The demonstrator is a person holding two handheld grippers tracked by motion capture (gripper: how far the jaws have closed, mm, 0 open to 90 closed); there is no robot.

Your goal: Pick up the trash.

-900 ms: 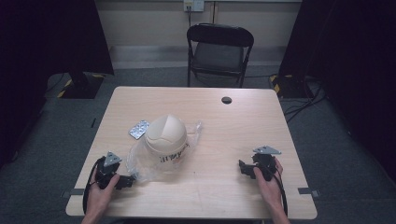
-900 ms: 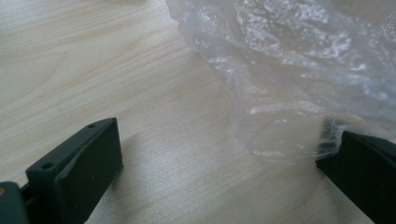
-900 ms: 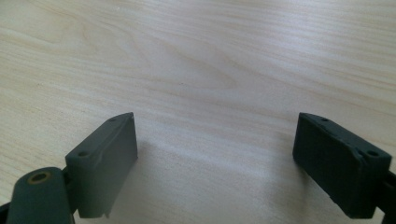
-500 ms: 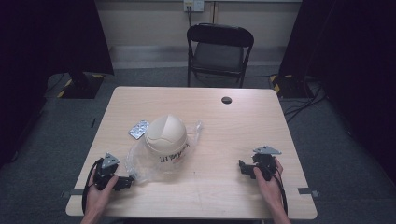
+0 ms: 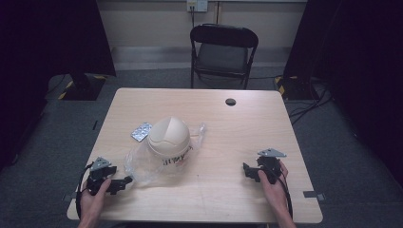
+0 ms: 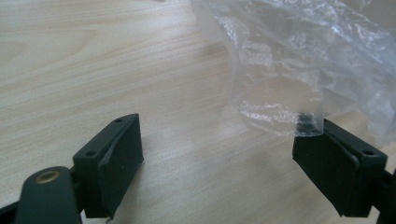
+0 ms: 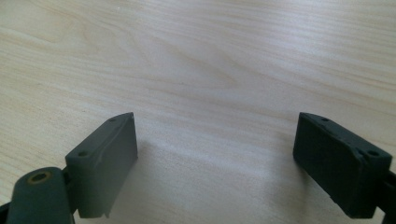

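A clear plastic bag (image 5: 142, 164) around a cream lidded container (image 5: 169, 140) is seen left of centre. The left gripper (image 5: 124, 181), spread, apparently touches its edge; the right gripper (image 5: 247, 171) is spread over bare table (image 5: 228, 190). Thin film could be missed or dragged.

Ahead and to the right of the left claw (image 5: 127, 180), just beside its tip: a plastic bag (image 5: 142, 164) flat on the bench (image 5: 228, 123), with a domed tub (image 5: 168, 137) sitting on the bag farther on. Beyond the left claw and left of the tub: a blister pack (image 5: 141, 131). Well right of all these, near the bench's right edge: the right claw (image 5: 245, 171); far behind, past a hole (image 5: 230, 101) in the bench, a chair (image 5: 223, 52).
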